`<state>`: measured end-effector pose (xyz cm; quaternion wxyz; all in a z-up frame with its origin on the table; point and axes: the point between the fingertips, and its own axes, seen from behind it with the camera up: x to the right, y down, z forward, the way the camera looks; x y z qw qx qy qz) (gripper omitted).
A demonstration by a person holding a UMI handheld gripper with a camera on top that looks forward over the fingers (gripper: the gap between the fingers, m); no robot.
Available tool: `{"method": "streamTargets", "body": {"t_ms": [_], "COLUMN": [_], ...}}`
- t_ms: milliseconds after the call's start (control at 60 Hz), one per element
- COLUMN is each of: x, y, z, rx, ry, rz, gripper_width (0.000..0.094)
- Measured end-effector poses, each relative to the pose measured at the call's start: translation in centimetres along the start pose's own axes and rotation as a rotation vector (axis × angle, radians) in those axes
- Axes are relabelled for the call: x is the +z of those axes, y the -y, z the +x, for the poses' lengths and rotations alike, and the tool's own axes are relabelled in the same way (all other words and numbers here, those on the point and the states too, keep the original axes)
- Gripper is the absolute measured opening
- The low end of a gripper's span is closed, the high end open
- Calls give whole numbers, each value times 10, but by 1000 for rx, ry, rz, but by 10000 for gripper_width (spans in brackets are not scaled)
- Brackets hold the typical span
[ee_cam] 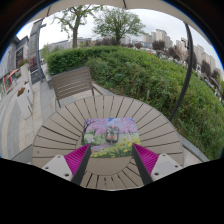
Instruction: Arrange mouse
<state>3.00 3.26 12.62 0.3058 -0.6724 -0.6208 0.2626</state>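
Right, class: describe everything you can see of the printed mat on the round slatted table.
The printed mat is a thin, flat rectangle showing a colourful picture in lilac, green and yellow tones; its detail is too small to read. It lies flat on the round wooden slatted table, near the middle, just ahead of the open gripper. The pink-padded fingers sit at its near corners; actual contact cannot be judged. A small grey object rests at its centre, possibly the mouse.

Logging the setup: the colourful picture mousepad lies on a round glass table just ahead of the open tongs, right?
Not glass: the gripper view shows a round slatted wooden table. The colourful picture mousepad does lie on it, just ahead of the open tongs.
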Motion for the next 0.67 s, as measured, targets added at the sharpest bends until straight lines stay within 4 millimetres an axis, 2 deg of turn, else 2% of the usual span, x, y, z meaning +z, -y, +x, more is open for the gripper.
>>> {"method": "streamTargets", "body": {"t_ms": [117,250,350,417,550,667], "x": [-93,-167,-196,-206,-217,-219], "y": [-17,-39,-53,-61,-80,-87], "z": [-3,0,-2,-1,-7,-6], "rx": [-15,-18,-22,-27,-3,-7], "ry": [10,-9,-18,-25,-23,-35], "rz": [0,16,24,27,12,3], "gripper_width": [843,842,843,844,844,842]}}
